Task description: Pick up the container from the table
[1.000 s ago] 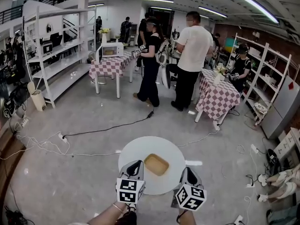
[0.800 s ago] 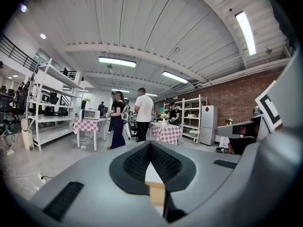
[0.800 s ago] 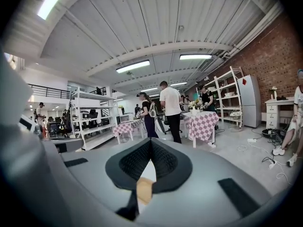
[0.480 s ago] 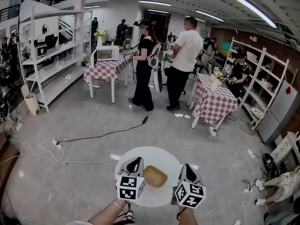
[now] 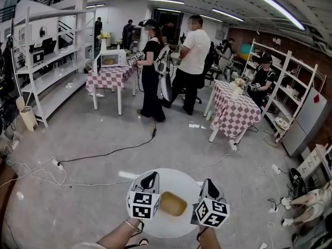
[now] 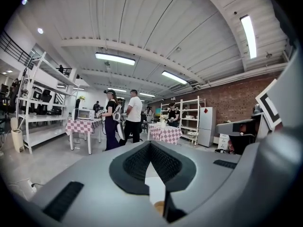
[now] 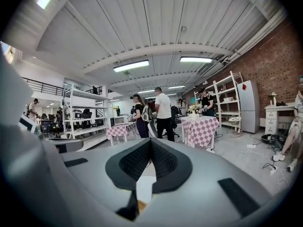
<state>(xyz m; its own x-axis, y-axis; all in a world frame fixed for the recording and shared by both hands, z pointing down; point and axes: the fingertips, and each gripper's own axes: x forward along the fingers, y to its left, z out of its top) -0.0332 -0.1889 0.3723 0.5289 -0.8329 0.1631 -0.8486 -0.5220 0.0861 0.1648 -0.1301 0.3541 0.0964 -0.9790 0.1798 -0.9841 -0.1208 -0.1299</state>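
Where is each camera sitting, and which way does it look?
Head view: on the person's head, looking forward and down at the white table and tan container; shows a forearm, the left gripper and the right gripper.
Left gripper view: rides on the left gripper, looking across the room along its closed fingers; its own grey body fills the bottom.
Right gripper view: rides on the right gripper, facing the same way along its closed fingers.
Shared: all three see the person in the white shirt and the checkered table.
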